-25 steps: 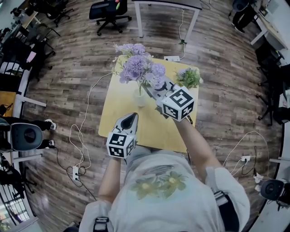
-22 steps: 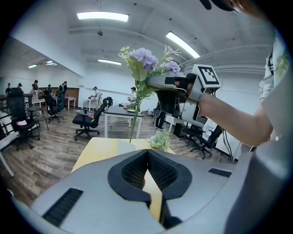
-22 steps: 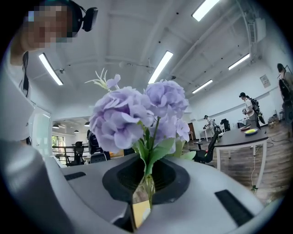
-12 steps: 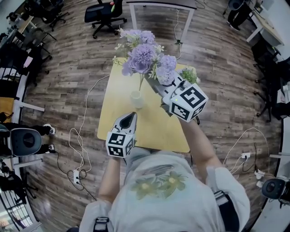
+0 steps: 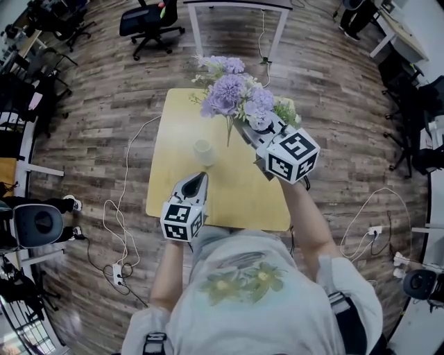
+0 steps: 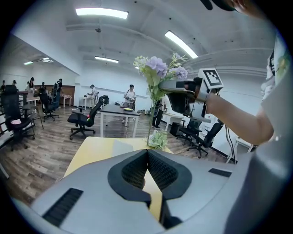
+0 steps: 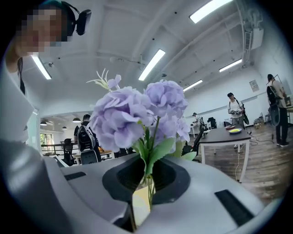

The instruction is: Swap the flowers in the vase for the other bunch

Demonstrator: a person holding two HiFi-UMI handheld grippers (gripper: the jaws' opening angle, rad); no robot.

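A bunch of purple flowers (image 5: 232,93) hangs above the yellow table (image 5: 173,139), its thin stem (image 5: 228,132) dangling free to the right of the vase. My right gripper (image 5: 239,127) is shut on the stems just below the blooms; in the right gripper view the stems (image 7: 149,185) run between the closed jaws under the purple flowers (image 7: 132,114). The small pale vase (image 5: 203,152) stands on the table with no flowers in it. The other bunch (image 5: 285,110), green and white, lies at the table's far right, partly behind my right gripper. My left gripper (image 5: 202,177) is shut and holds nothing, near the table's front edge.
A black office chair (image 5: 142,19) and a white desk (image 5: 239,5) stand beyond the table. Cables (image 5: 125,201) trail over the wooden floor at the left. The left gripper view shows the other bunch (image 6: 159,139) on the table, with desks, chairs and people far behind.
My right gripper has lifted the purple bunch out of the vase and carried it to the right; the stem now hangs clear of the vase. The left gripper has stayed put.
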